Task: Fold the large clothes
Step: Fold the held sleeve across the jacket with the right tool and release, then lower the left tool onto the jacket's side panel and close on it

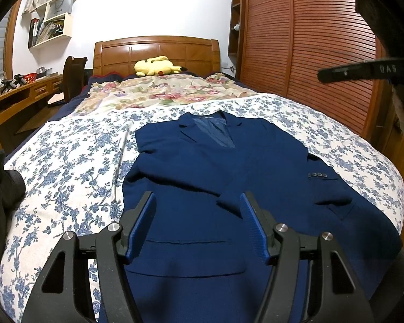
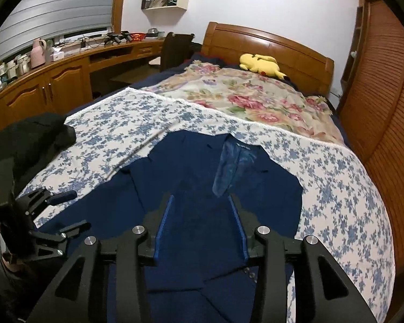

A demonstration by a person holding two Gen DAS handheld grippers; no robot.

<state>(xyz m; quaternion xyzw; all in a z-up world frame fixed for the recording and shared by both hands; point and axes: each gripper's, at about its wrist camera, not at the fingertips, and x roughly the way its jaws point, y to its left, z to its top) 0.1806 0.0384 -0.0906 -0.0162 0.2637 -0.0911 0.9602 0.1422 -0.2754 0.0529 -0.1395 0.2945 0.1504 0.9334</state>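
I have the navy blazer lying face up on the blue-floral bedspread, filling the lower centre of both wrist views with its collar toward the headboard at the top of the frame. Both sleeves appear to be crossed in over the chest, the buttoned cuff showing right of centre in the left view. My left gripper hangs over the lower front panel with its blue pads apart and nothing between them; my right gripper also has its jaws parted over the cloth, gripping nothing. As I read it, the sleeves are in and the next fold is the body itself, probably hem up toward the collar. To do that well I would bring each gripper down onto a bottom corner at the near edge, pinch through every layer so the lining comes along, and lift both corners evenly so the fold line runs straight across. The fabric looks thick, so a shallow bite may slip. The dark garment at the left edge and the yellow plush toy by the headboard are well clear.
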